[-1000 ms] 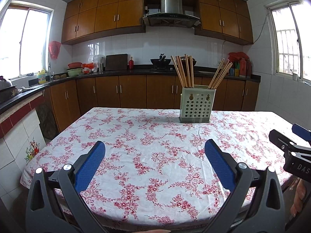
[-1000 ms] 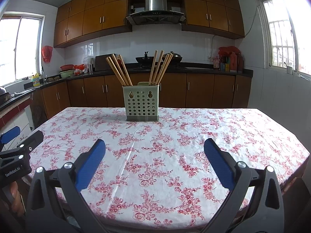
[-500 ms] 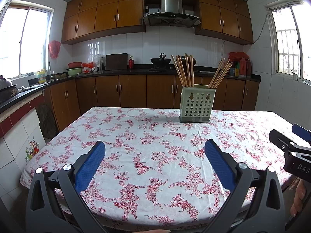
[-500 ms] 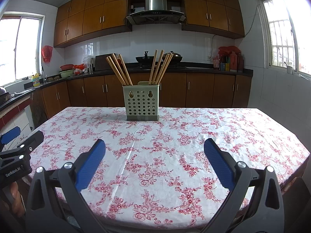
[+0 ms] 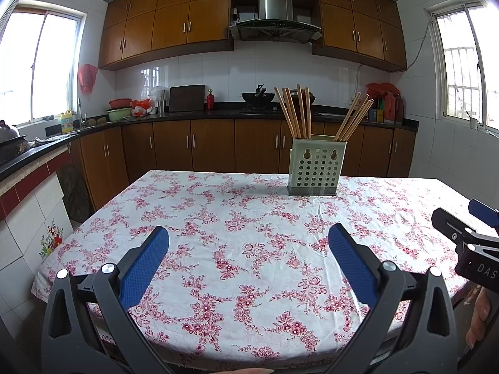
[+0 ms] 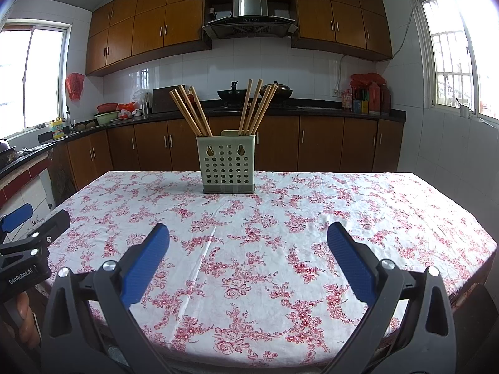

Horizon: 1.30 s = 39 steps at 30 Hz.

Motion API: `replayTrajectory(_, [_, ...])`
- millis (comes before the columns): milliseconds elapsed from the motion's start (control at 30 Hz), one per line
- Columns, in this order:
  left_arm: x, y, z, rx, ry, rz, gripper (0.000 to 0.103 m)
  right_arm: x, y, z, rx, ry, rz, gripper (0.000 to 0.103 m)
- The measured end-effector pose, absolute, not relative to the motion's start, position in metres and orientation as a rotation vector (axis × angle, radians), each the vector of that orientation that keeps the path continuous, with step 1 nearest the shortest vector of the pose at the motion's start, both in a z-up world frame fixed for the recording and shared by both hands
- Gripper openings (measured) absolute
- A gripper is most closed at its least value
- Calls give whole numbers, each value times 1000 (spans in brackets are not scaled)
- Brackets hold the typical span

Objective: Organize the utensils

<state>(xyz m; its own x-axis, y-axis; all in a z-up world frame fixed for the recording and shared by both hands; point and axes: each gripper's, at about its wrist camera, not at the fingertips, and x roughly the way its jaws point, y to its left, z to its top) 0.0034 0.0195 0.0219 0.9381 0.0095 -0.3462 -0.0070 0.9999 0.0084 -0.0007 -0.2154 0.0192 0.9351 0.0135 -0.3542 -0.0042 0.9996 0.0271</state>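
Right wrist view: I read "GenRobot.AI" on my left claw. Both claws gape wide, holding nothing; right claw too. The holder with chopsticks stands far across the floral counter, kitchen cabinets behind. Nothing has moved since a second ago.

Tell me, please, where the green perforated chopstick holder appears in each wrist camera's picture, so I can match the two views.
Left wrist view: the chopstick holder stands right of centre, at the table's far edge.
Right wrist view: the chopstick holder stands a little left of centre, also at the far edge.
Shared landmark: the steel range hood on the back wall above it.
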Motion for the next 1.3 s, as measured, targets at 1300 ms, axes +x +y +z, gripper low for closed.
replayTrajectory(1300, [3,25,16,-1,364,11,101,-1,-215,19,29,365,8,99])
